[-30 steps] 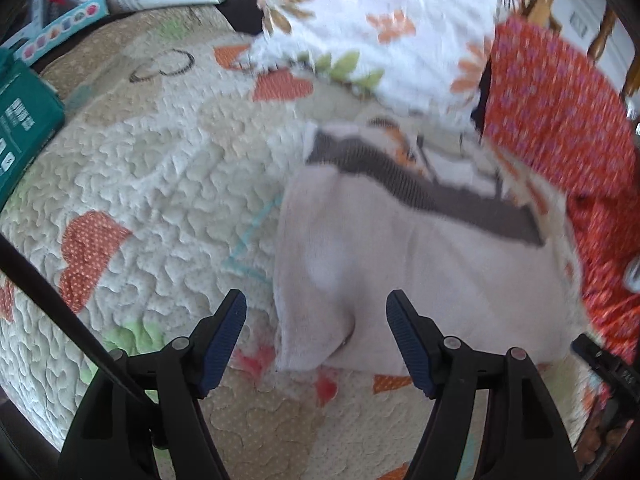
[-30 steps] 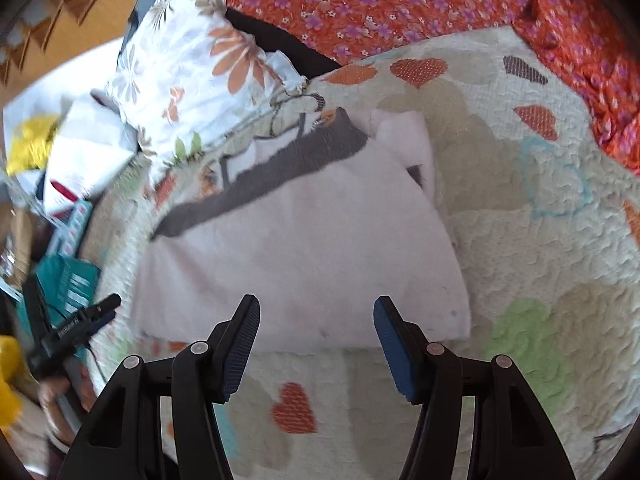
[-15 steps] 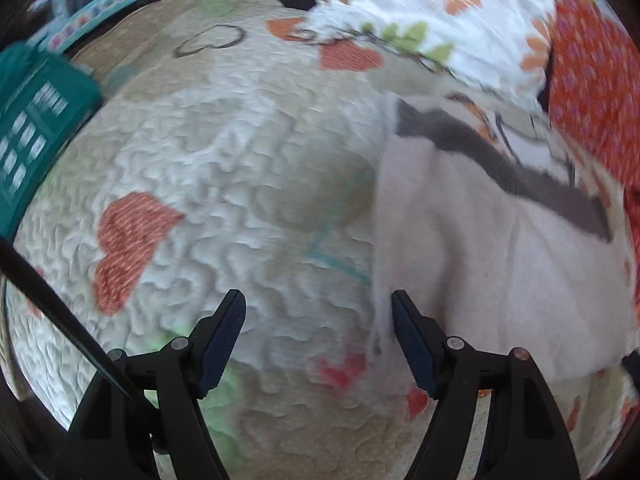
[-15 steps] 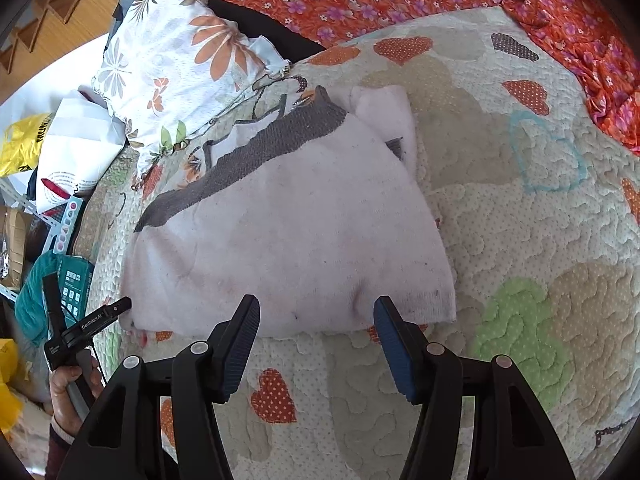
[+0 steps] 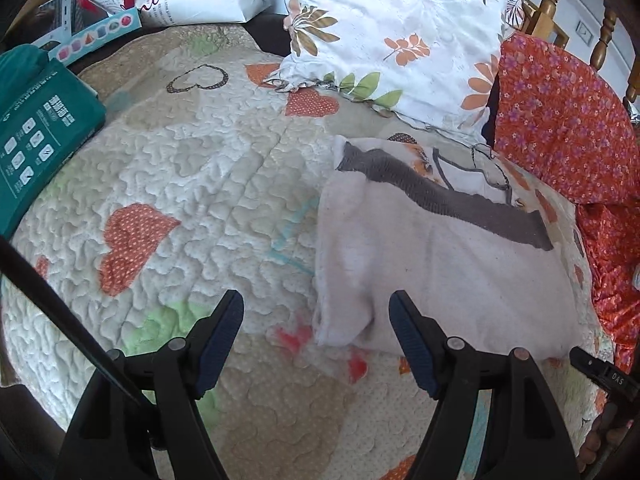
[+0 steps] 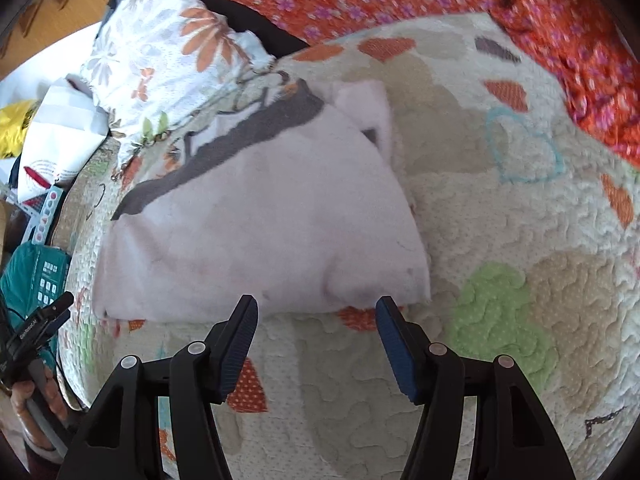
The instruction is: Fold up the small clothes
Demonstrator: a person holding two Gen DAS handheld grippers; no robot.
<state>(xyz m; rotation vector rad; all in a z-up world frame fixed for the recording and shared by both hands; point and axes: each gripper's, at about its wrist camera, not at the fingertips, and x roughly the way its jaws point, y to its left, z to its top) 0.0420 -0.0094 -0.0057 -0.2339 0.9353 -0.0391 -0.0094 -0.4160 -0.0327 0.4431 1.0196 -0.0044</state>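
Tongs first: your left tongs and right tongs both gape wide and hold nothing. Since a moment ago your left pair has swung back toward the garment's near corner, while the right has closed in on its front edge, so you look set for another fold. The pale garment lies part-folded on the quilted bed, below the floral pillow.

A bed covered by a cream quilt with heart patches. On it lie a folded pale garment, a floral pillow and a teal package.
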